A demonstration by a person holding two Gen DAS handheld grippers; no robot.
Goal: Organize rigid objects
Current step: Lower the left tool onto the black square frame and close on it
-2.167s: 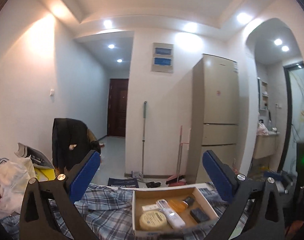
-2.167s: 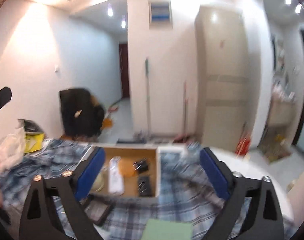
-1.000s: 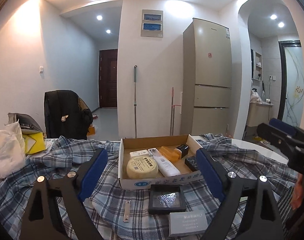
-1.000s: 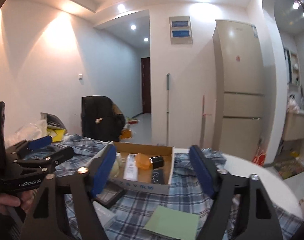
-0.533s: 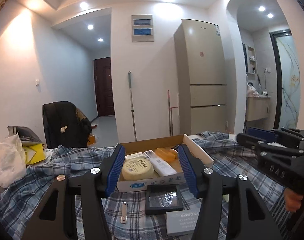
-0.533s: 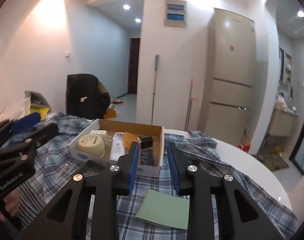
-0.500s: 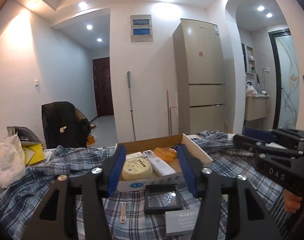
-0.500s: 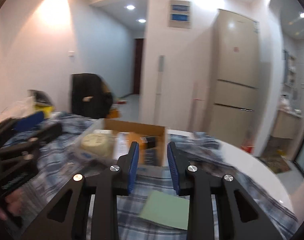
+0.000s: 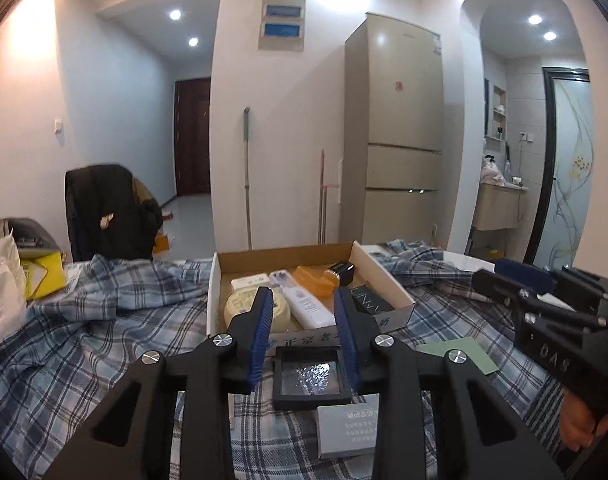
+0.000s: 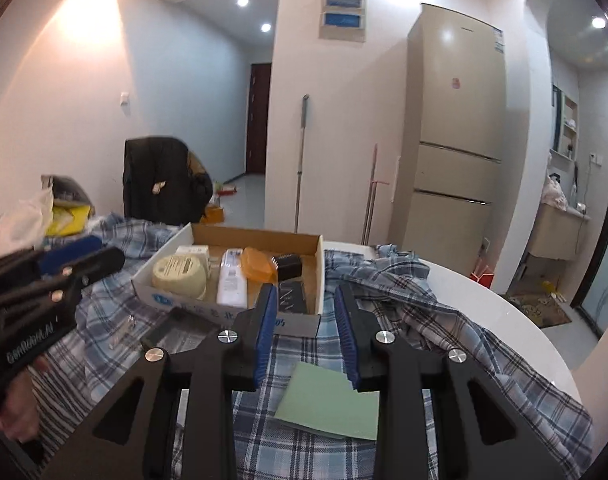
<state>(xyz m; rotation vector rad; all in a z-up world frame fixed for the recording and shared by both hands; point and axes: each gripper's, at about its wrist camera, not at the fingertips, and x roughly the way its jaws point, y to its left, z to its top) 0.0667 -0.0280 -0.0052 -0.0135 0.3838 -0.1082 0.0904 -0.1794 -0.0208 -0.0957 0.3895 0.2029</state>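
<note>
A shallow cardboard box (image 9: 388, 276) (image 10: 159, 264) on a plaid cloth holds a round yellow tin (image 9: 239, 306), a white remote (image 9: 304, 304), an orange case (image 9: 314, 274), a small black box (image 9: 342, 270) and a flat black case (image 9: 368, 300). In front of it lie a black framed case (image 9: 310, 374), a white card box (image 9: 346, 426), a green card (image 10: 330, 402) and a nail clipper (image 10: 123, 330). My left gripper (image 9: 304, 338) hovers over the black framed case, jaws narrowly apart and empty. My right gripper (image 10: 306, 336) hovers above the green card, jaws narrowly apart and empty.
The plaid cloth (image 9: 83, 344) covers a round white table (image 10: 516, 320). White and yellow bags (image 9: 7, 280) sit at the left. A chair with a black jacket (image 9: 107, 208), a mop (image 9: 245, 176) and a fridge (image 9: 400, 136) stand beyond the table.
Both grippers went from wide open to nearly shut. Both views dropped lower and closer to the table and the box.
</note>
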